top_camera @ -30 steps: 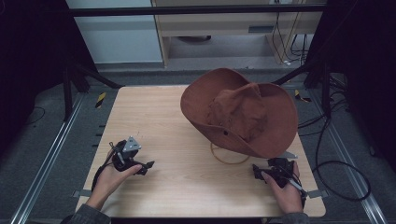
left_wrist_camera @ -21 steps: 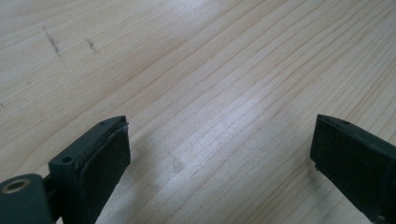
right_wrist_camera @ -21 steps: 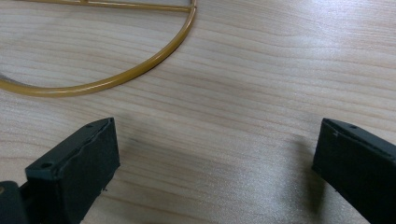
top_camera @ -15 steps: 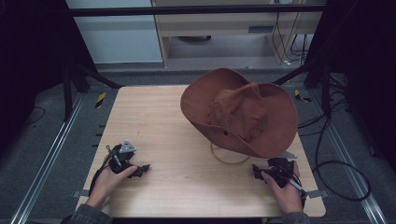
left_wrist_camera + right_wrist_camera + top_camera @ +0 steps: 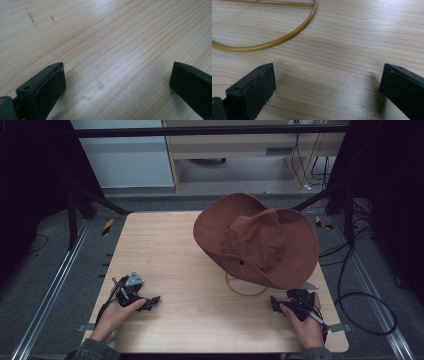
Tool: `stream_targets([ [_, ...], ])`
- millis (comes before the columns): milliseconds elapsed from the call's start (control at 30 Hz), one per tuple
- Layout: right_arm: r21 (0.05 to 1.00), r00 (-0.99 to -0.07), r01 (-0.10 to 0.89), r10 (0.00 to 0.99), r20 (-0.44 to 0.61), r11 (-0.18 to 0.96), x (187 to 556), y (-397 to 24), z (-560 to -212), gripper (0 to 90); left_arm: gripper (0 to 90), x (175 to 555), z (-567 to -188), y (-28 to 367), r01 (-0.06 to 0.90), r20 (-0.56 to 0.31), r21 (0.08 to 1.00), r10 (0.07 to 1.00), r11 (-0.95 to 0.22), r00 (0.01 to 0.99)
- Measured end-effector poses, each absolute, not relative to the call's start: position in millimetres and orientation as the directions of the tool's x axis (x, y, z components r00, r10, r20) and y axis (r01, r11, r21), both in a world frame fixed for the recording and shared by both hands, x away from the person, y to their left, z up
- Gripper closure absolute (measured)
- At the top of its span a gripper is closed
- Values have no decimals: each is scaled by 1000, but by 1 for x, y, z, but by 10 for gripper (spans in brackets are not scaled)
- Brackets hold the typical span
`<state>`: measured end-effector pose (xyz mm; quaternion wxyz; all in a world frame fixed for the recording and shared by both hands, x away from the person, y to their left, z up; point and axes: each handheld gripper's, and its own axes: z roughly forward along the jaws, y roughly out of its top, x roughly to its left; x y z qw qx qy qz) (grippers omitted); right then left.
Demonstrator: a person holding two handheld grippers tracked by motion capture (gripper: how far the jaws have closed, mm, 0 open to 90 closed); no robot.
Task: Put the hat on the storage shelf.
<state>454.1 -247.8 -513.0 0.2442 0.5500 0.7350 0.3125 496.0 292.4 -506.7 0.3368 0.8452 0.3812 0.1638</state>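
My left gripper (image 5: 150, 302) has drawn nearer me.
Both sets of fingers spread, empty; right gripper (image 5: 278, 305) waits near the hat (image 5: 260, 240) on the bench (image 5: 175, 255).

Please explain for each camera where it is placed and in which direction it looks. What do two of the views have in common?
High view: above the person's side, looking forward and down on the table, the brown hat, both hands and tongs.
Left gripper view: rides on the left tongs, facing bare wood; open jaws show.
Right gripper view: rides on the right tongs, facing the gold wire ring; open jaws show.
Shared: that ring also appears from above.
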Motion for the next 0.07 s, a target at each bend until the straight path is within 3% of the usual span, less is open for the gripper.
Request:
stream_targets([
  [67, 728, -275, 656, 961, -15, 199, 454, -248, -513, 5, 0, 496, -507, 292, 534, 20, 695, 755, -482, 655],
])
